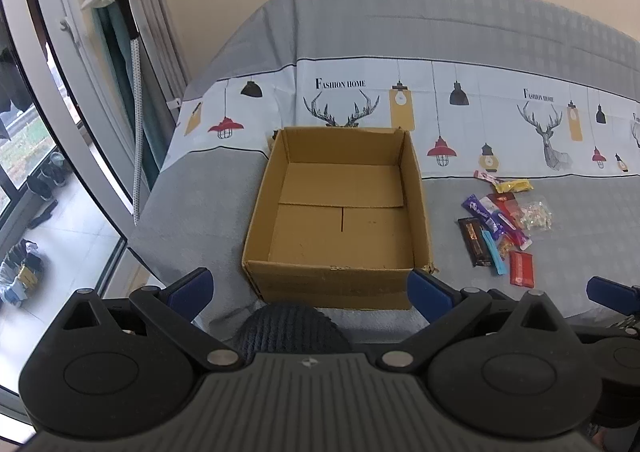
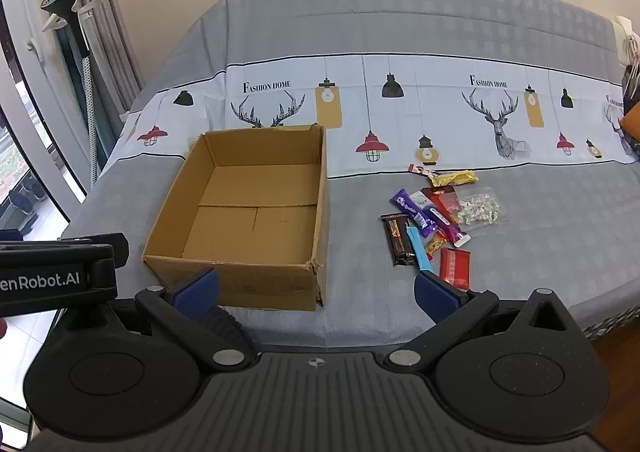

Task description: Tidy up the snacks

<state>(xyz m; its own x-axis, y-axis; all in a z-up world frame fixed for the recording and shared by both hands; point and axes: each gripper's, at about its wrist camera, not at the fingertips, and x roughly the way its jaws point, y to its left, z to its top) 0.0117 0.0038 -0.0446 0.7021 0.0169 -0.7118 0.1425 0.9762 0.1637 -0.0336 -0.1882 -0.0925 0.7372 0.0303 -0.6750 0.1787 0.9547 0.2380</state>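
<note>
An open cardboard box (image 1: 340, 212) (image 2: 248, 208) stands empty on the bed. To its right lies a loose pile of snacks (image 1: 504, 228) (image 2: 436, 220): a dark brown bar (image 2: 398, 239), a purple bar (image 2: 414, 212), a red packet (image 2: 455, 267), a yellow packet (image 2: 456, 177) and a clear bag of candies (image 2: 480, 208). My left gripper (image 1: 310, 290) is open, held short of the box's near wall. My right gripper (image 2: 316, 292) is open too, near the box's right front corner, with the snacks ahead on the right. Neither holds anything.
The bed carries a grey cover with a white band (image 2: 400, 112) printed with deer and lamps. A garment steamer on a pole (image 1: 136, 92) and a window stand at the left. A dark knitted object (image 1: 288, 328) sits below the box. The bed's near right edge (image 2: 608, 320) meets wooden floor.
</note>
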